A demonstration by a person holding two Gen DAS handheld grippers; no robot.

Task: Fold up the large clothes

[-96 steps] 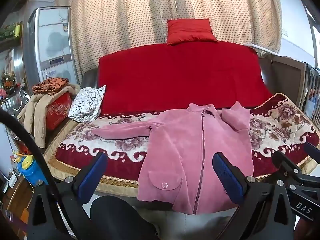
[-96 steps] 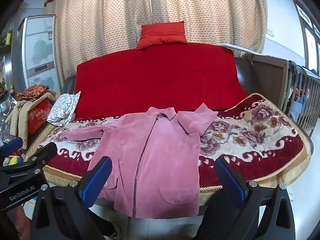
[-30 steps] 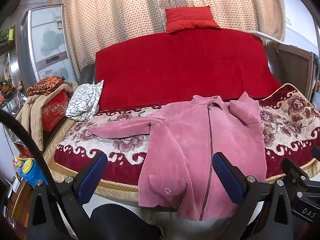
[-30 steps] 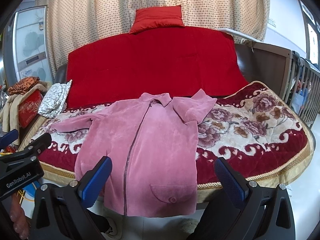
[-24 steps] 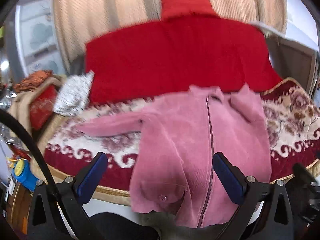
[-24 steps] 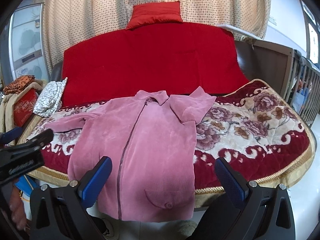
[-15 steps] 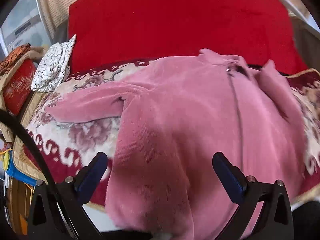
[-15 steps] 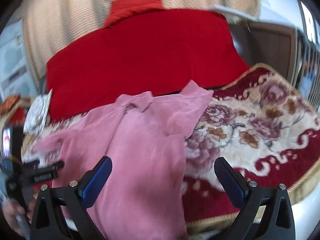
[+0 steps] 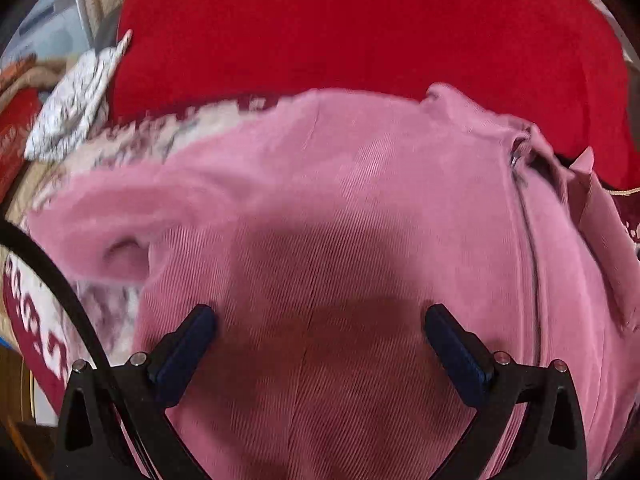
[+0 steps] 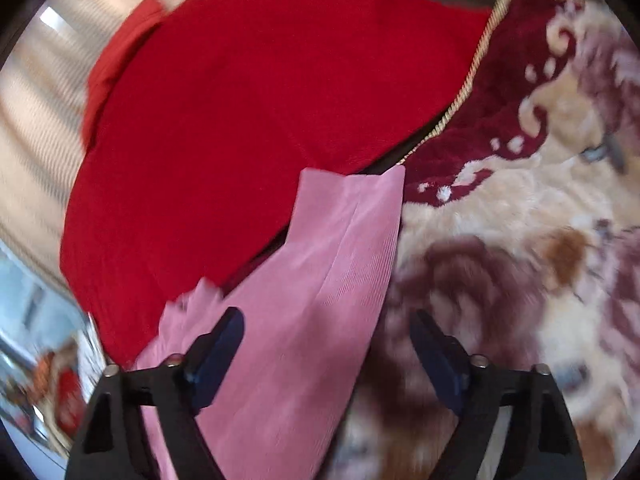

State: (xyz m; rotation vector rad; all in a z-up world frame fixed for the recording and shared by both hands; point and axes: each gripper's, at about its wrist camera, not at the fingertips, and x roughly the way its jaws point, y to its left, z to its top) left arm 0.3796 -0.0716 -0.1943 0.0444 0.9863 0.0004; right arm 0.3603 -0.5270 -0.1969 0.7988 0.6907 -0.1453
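The left tool (image 9: 320,332) is held low and pointed forward and downward, its two blue-padded fingers (image 9: 188,344) spread wide apart with nothing gripped between them. The right tool (image 10: 326,346) is likewise spread wide with an empty gap, its black frame tilted so that the left finger (image 10: 216,354) sits slightly higher in its view than the right one. Only the black finger mounts and blue pads of each tool show; the person's hands cannot be seen.
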